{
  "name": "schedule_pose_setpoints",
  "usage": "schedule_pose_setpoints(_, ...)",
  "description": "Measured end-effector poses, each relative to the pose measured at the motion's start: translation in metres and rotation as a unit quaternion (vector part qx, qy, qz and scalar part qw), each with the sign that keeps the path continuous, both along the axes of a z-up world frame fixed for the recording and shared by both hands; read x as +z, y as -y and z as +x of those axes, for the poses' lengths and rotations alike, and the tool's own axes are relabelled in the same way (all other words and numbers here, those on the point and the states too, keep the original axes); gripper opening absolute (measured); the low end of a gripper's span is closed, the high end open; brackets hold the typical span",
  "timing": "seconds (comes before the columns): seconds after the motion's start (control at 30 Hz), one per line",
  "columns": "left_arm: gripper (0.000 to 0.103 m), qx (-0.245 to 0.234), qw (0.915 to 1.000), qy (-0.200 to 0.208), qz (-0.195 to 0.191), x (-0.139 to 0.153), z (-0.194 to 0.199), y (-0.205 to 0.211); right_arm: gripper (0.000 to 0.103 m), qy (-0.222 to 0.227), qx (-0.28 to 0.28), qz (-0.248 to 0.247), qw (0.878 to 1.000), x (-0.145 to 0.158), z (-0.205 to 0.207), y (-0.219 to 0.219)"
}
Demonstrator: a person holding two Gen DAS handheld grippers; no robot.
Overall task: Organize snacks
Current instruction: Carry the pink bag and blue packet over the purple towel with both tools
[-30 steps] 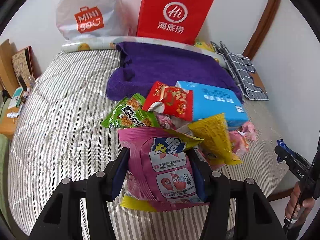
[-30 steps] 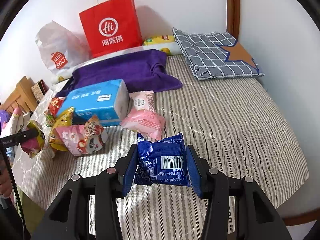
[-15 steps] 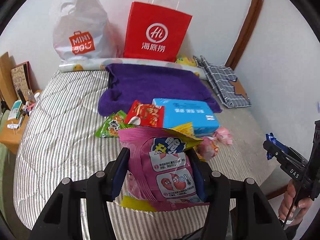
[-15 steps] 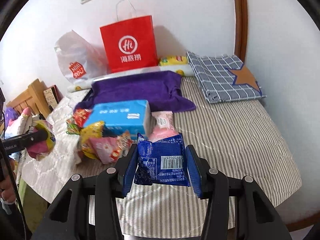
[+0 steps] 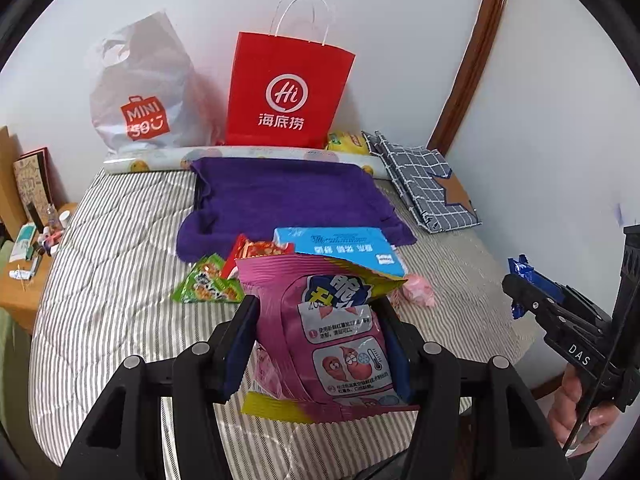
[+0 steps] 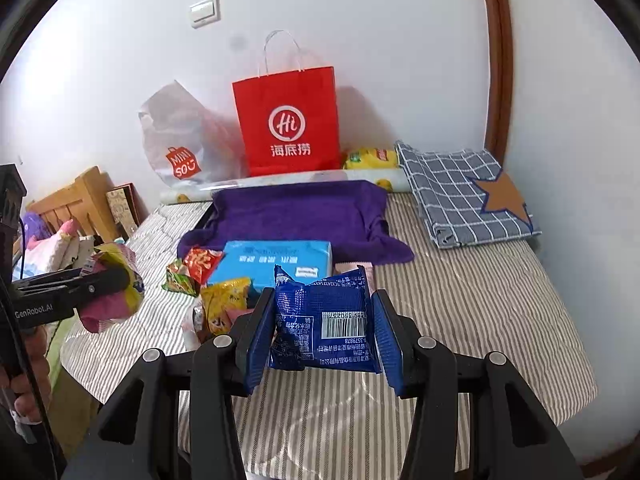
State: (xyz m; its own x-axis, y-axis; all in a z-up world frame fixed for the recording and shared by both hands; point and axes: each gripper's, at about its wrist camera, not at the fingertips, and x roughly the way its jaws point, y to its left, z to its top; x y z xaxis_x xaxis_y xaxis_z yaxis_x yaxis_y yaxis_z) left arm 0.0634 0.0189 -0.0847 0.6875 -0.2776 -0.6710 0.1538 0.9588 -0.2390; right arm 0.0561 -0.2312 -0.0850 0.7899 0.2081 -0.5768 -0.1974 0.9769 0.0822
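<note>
My left gripper is shut on a pink snack bag with a yellow edge, held above the striped bed. My right gripper is shut on a blue snack packet with a barcode, also held above the bed. A pile of snacks lies on the bed: a green packet, a red packet, a yellow packet, a small pink packet and a blue tissue pack. A red paper bag and a white plastic bag stand against the wall.
A purple towel lies behind the snack pile. A checked grey cloth with a star lies at the far right. A wooden bedside table with small items stands left of the bed. The wall is close on the right.
Both grippers have pulled back and up from the snack pile, each still holding its packet. The bags at the wall now show in full.
</note>
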Motion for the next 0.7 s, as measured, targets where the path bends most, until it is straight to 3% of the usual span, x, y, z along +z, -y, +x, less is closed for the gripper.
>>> schedule_pose_setpoints(0.37,0.055,-0.004,0.9998,0.000,-0.017,0.003,0.039,-0.002,0.047,0.012,0.013,0.002,1.000,0.011,0.040,-0.016)
schedule_pose_setpoints(0.7,0.055,0.005,0.9999,-0.005,-0.014,0.011,0.098,-0.010,0.047,-0.005,0.014,0.008,1.000,0.016,0.112,-0.027)
